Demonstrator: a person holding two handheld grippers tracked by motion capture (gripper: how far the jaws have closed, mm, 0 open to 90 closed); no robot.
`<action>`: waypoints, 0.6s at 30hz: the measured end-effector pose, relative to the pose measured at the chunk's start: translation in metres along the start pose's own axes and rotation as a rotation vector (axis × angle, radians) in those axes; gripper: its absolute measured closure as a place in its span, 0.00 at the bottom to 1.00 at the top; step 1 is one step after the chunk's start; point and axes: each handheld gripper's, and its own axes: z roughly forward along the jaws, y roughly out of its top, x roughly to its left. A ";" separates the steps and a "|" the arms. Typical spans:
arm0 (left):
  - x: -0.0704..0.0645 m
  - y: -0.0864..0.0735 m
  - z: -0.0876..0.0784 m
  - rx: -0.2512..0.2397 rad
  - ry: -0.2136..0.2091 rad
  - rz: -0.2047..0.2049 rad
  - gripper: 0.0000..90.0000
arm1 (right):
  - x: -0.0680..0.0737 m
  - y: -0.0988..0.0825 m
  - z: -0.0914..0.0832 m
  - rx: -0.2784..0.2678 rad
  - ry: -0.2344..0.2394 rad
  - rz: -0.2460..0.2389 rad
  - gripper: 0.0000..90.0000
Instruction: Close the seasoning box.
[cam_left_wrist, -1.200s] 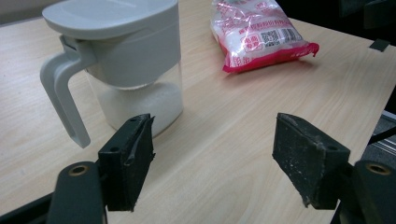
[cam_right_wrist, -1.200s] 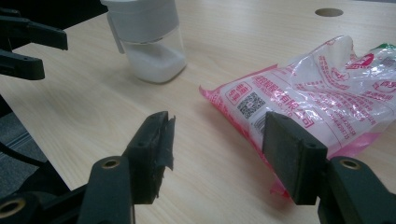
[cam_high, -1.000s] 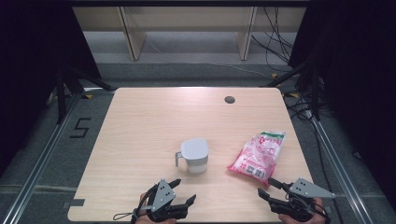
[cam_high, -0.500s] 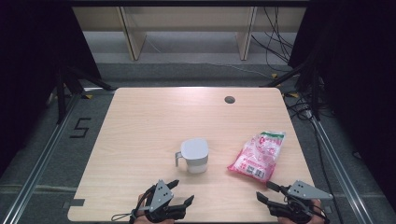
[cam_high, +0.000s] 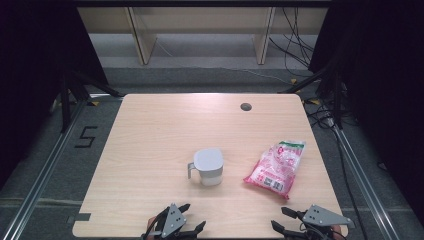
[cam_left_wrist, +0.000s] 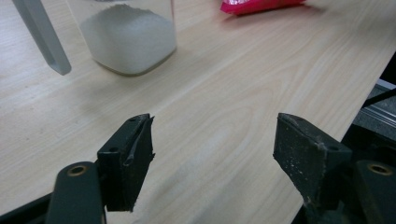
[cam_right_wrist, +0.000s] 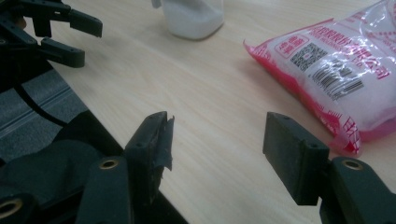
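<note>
Pale wooden table (cam_high: 150, 150) runs out from under me, and at its near edge I hold my left gripper (cam_left_wrist: 212, 140) and my right gripper (cam_right_wrist: 217, 140) low over the bare board, both released, jaws apart with nothing between them. Just beyond the left one stands the lidded jug (cam_high: 207, 167), part full of white grains, handle to the left; near it to the right, ahead of my right gripper, lies the pink bag (cam_high: 276, 167), flat and, as far as I can see, unopened. Nothing is grasped yet, so I judge the work barely begun: bag and jug both remain to be handled.
</note>
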 end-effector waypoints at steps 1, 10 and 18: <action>-0.001 -0.001 0.001 -0.004 -0.001 0.002 0.31 | 0.000 -0.001 -0.001 0.003 0.001 -0.010 0.45; 0.001 -0.005 0.000 0.027 0.007 0.024 0.31 | 0.003 -0.011 -0.005 0.074 0.003 0.012 0.42; -0.001 -0.006 0.002 -0.004 -0.002 -0.001 0.31 | -0.001 -0.011 -0.004 0.061 0.003 -0.020 0.42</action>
